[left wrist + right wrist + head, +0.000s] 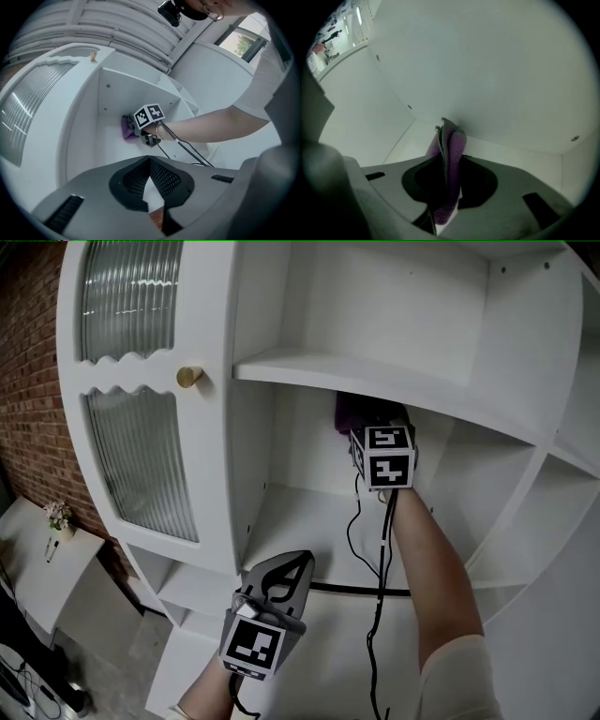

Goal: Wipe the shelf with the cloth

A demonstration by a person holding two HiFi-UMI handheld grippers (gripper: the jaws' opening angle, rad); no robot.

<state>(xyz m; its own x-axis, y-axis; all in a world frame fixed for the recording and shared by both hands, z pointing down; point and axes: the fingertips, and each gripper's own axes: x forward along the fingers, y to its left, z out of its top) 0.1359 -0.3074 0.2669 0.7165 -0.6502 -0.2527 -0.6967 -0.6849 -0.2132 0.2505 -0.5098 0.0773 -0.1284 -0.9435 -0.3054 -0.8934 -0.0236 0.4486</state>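
Your left gripper (150,164) sits low in the picture, its jaws closed together with nothing between them. Beyond it, your right gripper (138,131) reaches into the white cabinet (84,140), under a shelf (140,86), and holds a purple cloth (127,129) against the inner wall. Your bare forearm (201,127) comes in from the right, and black cables (185,149) hang below it. At the far left there is a ribbed glass door (28,105), with a small gold knob (93,56) beside it.
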